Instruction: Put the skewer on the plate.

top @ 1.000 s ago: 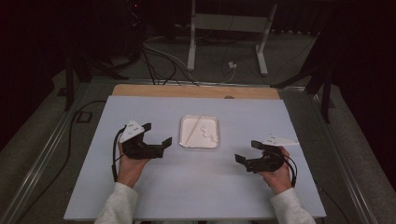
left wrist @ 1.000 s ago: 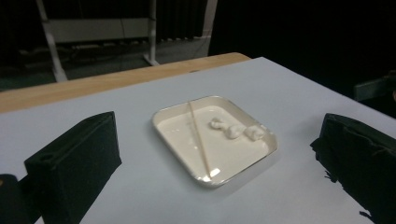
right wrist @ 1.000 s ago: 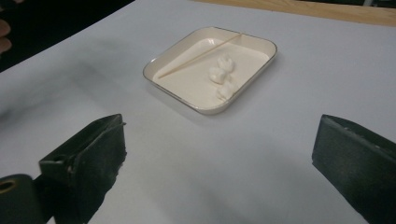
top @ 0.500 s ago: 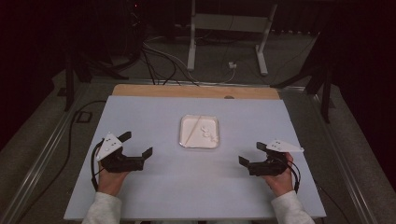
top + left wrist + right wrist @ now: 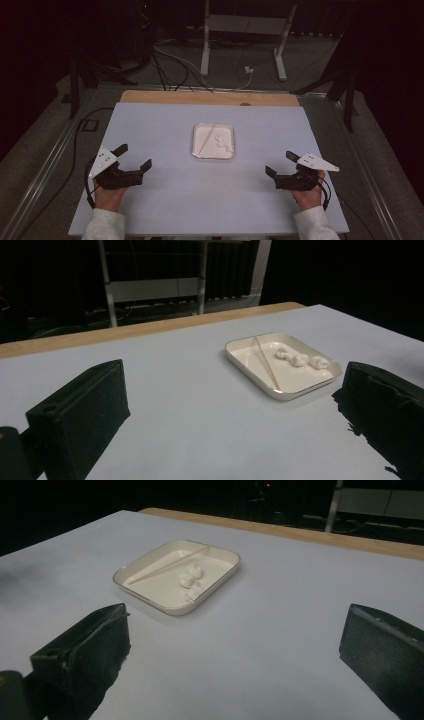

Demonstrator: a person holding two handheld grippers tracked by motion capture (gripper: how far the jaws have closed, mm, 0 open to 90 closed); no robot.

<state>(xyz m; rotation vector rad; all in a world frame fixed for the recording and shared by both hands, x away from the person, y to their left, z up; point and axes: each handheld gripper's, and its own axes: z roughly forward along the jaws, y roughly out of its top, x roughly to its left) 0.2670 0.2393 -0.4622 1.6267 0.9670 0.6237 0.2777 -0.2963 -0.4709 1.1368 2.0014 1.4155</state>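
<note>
My left gripper [image 5: 134, 157] sits low over the worktop [image 5: 165, 200] at about eight o'clock from the tray [image 5: 213, 141], fingers [image 5: 80, 412] spread wide apart and holding nothing. My right gripper [image 5: 280, 164] mirrors it at about four o'clock from the tray, fingers [image 5: 85, 647] likewise wide apart, nothing between them. Both grippers stand well apart from the tray, one on each side of it, and both point in toward it.

The tray lies flat near the middle of the worktop, pale and shallow with rounded corners. A thin stick [image 5: 266, 364] lies slantwise across it, one end up by the far rim and the other down by the near rim in the left gripper view. Just beside the stick, three small white lumps [image 5: 299, 359] sit in a short row on the tray floor; what they are made of I cannot quite tell. In the right gripper view the lumps [image 5: 190, 578] bunch close together near the tray's middle.
</note>
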